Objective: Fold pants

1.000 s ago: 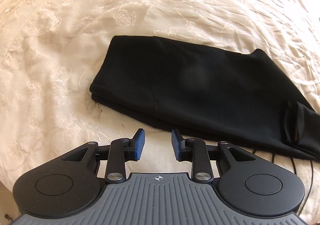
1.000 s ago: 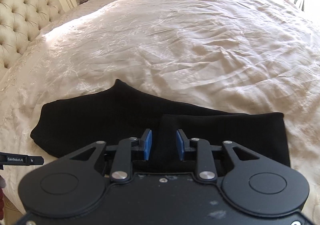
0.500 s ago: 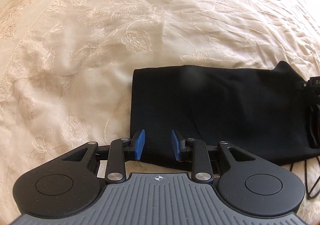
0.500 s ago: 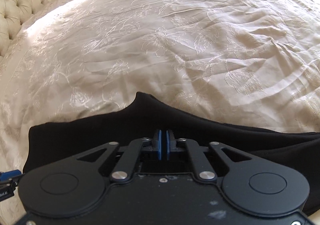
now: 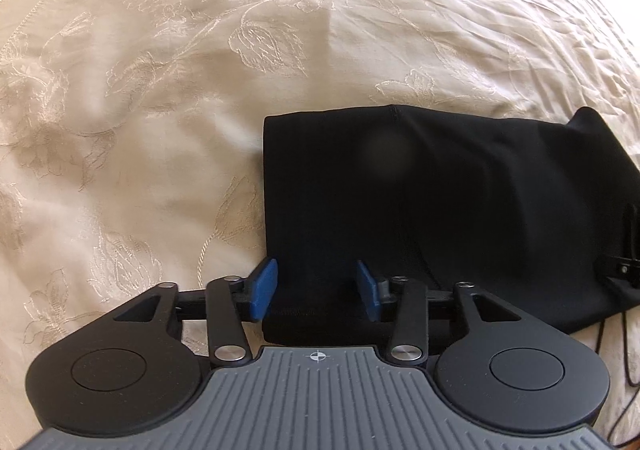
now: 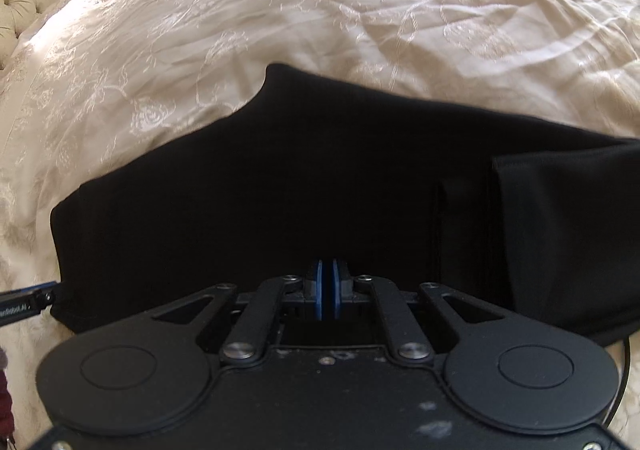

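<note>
Pants (image 5: 440,209) lie on the cream bedspread (image 5: 160,89), already folded into a long band. Your left gripper (image 5: 316,286) is opening astride the near left corner, not pinching. Your right gripper (image 6: 328,290) is closed over dark cloth; grip unclear. Final fold likely remains.

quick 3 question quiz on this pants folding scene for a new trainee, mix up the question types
1. True or false: the black pants lie on a cream embroidered bedspread.
2. Which gripper has its blue pads together? A) left gripper B) right gripper
3. Fill in: the left gripper's jaws are spread over the near-left ____ of the pants.

Key
1. True.
2. B. In the right wrist view the pads meet above the dark cloth; whether any cloth is pinched cannot be told. The left gripper's jaws are opening, with fabric showing between its pads but not pressed.
3. Corner.
</note>
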Demonstrator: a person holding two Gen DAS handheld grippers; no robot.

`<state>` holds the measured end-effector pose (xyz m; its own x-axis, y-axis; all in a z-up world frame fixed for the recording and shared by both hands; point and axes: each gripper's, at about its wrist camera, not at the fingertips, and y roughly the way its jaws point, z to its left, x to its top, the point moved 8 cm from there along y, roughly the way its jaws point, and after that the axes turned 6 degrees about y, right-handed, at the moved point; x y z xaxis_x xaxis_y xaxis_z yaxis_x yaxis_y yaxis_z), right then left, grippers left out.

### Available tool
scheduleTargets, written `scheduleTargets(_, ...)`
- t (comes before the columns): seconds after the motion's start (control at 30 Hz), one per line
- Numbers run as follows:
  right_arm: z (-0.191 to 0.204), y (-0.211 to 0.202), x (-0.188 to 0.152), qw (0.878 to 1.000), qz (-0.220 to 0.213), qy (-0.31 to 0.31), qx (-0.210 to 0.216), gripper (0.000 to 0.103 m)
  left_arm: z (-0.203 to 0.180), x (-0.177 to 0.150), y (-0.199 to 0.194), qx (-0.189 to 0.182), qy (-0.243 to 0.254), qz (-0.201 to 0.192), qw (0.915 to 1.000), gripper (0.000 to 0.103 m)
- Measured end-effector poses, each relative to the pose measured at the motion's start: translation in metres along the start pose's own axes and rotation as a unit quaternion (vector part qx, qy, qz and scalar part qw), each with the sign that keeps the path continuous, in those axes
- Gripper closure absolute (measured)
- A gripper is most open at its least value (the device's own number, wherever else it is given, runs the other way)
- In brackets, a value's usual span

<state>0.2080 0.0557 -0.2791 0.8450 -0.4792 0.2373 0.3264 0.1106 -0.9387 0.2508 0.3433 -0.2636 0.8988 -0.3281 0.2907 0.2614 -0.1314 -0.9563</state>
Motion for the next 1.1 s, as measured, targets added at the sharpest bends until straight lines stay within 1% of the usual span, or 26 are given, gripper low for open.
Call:
scheduleTargets(0.03, 0.001, -0.001, -0.008, 1.0, 0.003, -0.002, -0.001, 0.096, 0.001, -0.002, 0.005, -0.002, -0.001, 0.005, 1.0, 0.041)
scheduleTargets(0.1, 0.004, -0.004, -0.02, 1.0, 0.006, -0.009, -0.005, 0.096, 0.005, -0.005, 0.011, -0.017, -0.015, 0.007, 0.9997, 0.037)
scheduleTargets(0.13, 0.005, -0.004, -0.024, 1.0, 0.007, -0.011, -0.007, 0.095, 0.008, -0.006, 0.013, -0.025, -0.025, 0.006, 0.9993, 0.032)
scheduleTargets(0.17, 0.007, -0.004, -0.027, 1.0, 0.007, -0.013, -0.009, 0.095, 0.011, -0.007, 0.015, -0.036, -0.039, 0.004, 0.9986, 0.029)
scheduleTargets(0.23, 0.009, -0.004, -0.029, 1.0, 0.01, -0.013, -0.01, 0.092, 0.014, -0.009, 0.018, -0.058, -0.055, 0.002, 0.9968, 0.021)
scheduleTargets(0.27, 0.01, -0.003, -0.029, 1.0, 0.012, -0.012, -0.011, 0.092, 0.015, -0.009, 0.021, -0.067, -0.058, 0.001, 0.996, 0.018)
scheduleTargets(0.33, 0.011, -0.001, -0.028, 1.0, 0.016, -0.01, -0.012, 0.092, 0.011, -0.008, 0.025, -0.081, -0.055, 0.004, 0.9952, 0.005)
scheduleTargets(0.37, 0.012, 0.0, -0.028, 1.0, 0.018, -0.01, -0.012, 0.092, 0.008, -0.007, 0.027, -0.086, -0.052, 0.006, 0.9949, 0.002)
scheduleTargets(0.47, 0.013, 0.004, -0.026, 1.0, 0.022, -0.012, -0.015, 0.092, 0.002, -0.002, 0.033, -0.082, -0.04, 0.002, 0.9958, 0.001)
scheduleTargets(0.6, 0.015, 0.007, -0.028, 0.999, 0.024, -0.012, -0.021, 0.092, 0.002, 0.003, 0.034, -0.093, -0.054, 0.005, 0.9942, 0.002)
scheduleTargets(0.67, 0.018, 0.009, -0.024, 0.999, 0.025, -0.011, -0.022, 0.091, 0.004, 0.004, 0.028, -0.098, -0.056, -0.002, 0.9936, 0.016)
scheduleTargets(0.7, 0.019, 0.011, -0.021, 0.999, 0.026, -0.01, -0.023, 0.091, 0.005, 0.004, 0.024, -0.095, -0.06, -0.005, 0.9936, 0.028)
scheduleTargets(0.73, 0.018, 0.011, -0.021, 0.999, 0.026, -0.009, -0.023, 0.091, 0.009, 0.003, 0.02, -0.082, -0.068, -0.008, 0.9943, 0.048)
scheduleTargets(0.77, 0.018, 0.012, -0.02, 0.999, 0.027, -0.009, -0.022, 0.091, 0.016, 0.001, 0.015, -0.076, -0.08, -0.01, 0.9939, 0.057)
scheduleTargets(0.8, 0.016, 0.013, -0.019, 0.999, 0.027, -0.01, -0.022, 0.091, 0.025, 0.0, 0.012, -0.08, -0.098, -0.012, 0.9919, 0.075)
scheduleTargets(0.83, 0.016, 0.013, -0.019, 0.999, 0.027, -0.011, -0.023, 0.091, 0.03, -0.001, 0.007, -0.094, -0.118, -0.017, 0.9883, 0.088)
scheduleTargets(0.87, 0.016, 0.014, -0.019, 0.999, 0.028, -0.011, -0.021, 0.091, 0.034, -0.002, 0.002, -0.117, -0.144, -0.023, 0.9823, 0.092)
scheduleTargets(0.9, 0.016, 0.013, -0.019, 0.999, 0.028, -0.011, -0.021, 0.091, 0.038, -0.002, -0.005, -0.132, -0.171, -0.029, 0.9759, 0.093)
scheduleTargets(0.93, 0.017, 0.013, -0.018, 0.999, 0.027, -0.012, -0.021, 0.091, 0.039, -0.003, -0.011, -0.132, -0.18, -0.034, 0.9741, 0.093)
scheduleTargets(0.97, 0.017, 0.011, -0.018, 0.999, 0.025, -0.016, -0.02, 0.091, 0.038, -0.003, -0.016, -0.129, -0.177, -0.038, 0.975, 0.093)
scheduleTargets(1.03, 0.022, 0.004, -0.02, 0.999, 0.014, -0.032, -0.017, 0.088, 0.034, -0.001, -0.026, -0.112, -0.156, -0.048, 0.9801, 0.093)
scheduleTargets(1.1, 0.028, -0.003, -0.025, 0.999, 0.006, -0.052, -0.007, 0.088, 0.026, 0.002, -0.033, -0.105, -0.143, -0.058, 0.9824, 0.093)
